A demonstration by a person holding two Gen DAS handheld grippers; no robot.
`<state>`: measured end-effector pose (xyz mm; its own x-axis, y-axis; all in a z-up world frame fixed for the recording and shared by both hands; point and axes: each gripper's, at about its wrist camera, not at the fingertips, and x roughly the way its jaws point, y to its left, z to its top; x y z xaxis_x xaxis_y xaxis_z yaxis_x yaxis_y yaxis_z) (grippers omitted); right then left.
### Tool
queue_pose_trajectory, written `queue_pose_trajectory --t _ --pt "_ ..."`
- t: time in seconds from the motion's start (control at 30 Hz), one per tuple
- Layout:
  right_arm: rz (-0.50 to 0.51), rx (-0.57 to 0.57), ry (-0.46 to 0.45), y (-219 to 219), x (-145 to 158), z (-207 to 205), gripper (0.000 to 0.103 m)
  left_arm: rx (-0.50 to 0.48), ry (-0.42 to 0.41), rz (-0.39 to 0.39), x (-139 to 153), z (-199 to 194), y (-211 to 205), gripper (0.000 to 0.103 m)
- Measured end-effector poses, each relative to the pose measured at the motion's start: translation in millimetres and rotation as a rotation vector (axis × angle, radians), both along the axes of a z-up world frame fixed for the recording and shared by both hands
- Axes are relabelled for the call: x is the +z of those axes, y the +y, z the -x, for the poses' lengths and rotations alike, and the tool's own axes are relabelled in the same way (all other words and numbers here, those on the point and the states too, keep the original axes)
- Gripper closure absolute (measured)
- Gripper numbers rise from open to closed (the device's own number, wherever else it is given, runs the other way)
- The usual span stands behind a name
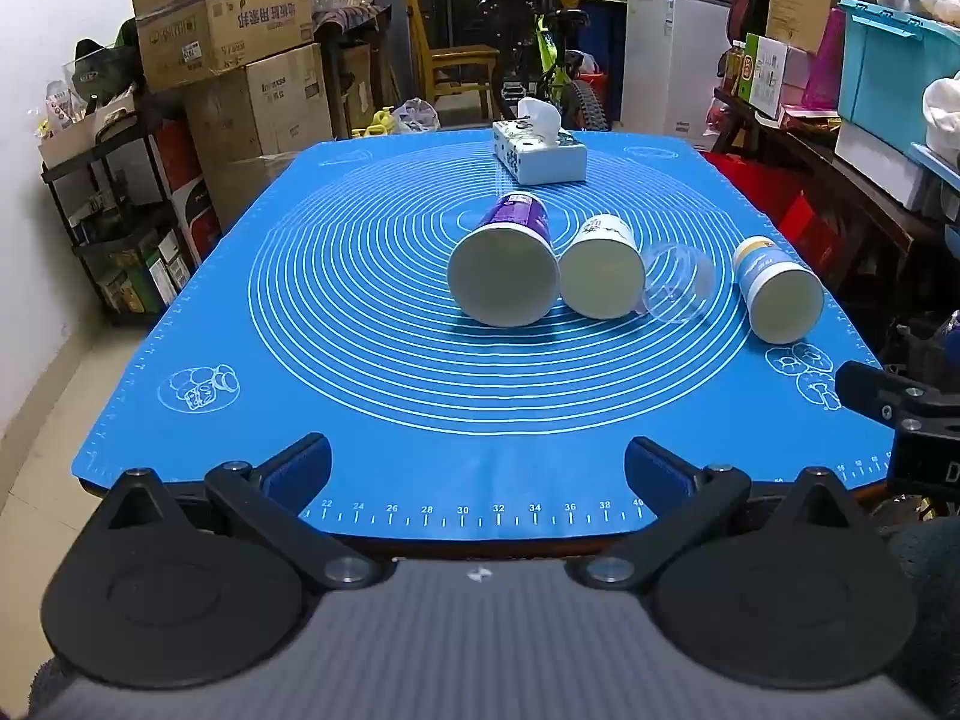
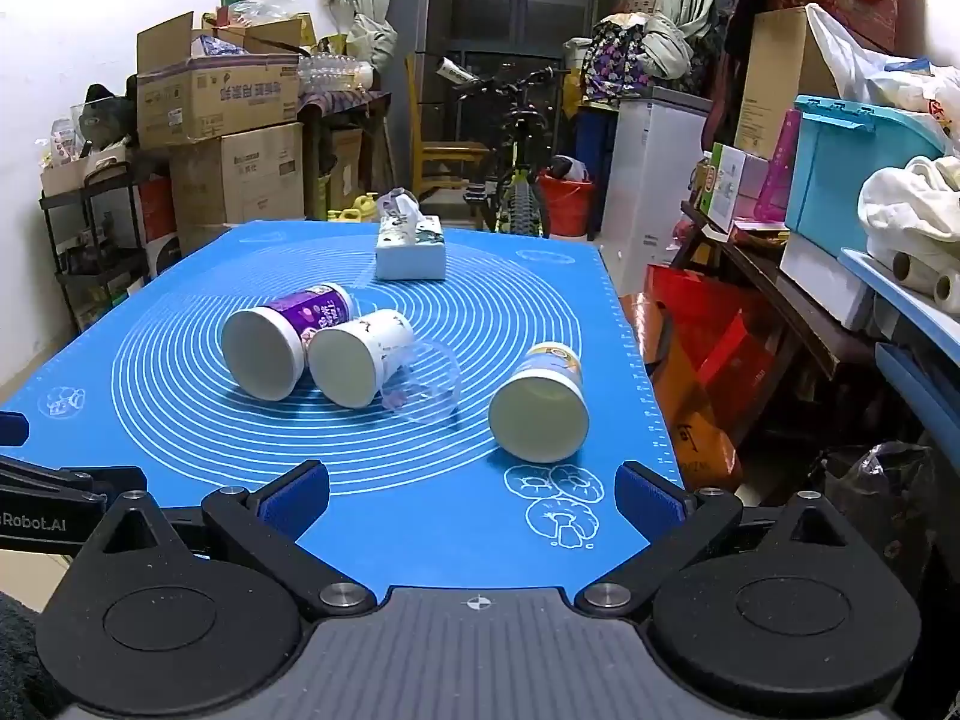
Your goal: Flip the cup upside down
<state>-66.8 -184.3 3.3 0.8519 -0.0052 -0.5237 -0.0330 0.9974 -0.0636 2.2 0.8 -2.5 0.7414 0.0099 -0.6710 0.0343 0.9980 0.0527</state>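
Several cups lie on their sides on the blue mat, mouths toward me. A purple cup lies left, touching a white cup. A clear plastic cup lies against the white one. A blue-and-yellow cup lies apart at the right. My left gripper is open and empty at the mat's near edge. My right gripper is open and empty, just short of the blue-and-yellow cup.
A tissue box stands at the far end of the mat. Cardboard boxes and a shelf stand left. A bicycle and a white cabinet stand behind. A cluttered bench with a teal bin runs along the right.
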Motion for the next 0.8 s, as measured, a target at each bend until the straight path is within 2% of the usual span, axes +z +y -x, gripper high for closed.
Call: queue_pose_trajectory --t 0.8 --pt "0.013 -0.003 0.004 -3.1 -4.7 -3.0 0.002 -0.004 0.009 -0.013 -1.7 3.0 3.8 0.000"
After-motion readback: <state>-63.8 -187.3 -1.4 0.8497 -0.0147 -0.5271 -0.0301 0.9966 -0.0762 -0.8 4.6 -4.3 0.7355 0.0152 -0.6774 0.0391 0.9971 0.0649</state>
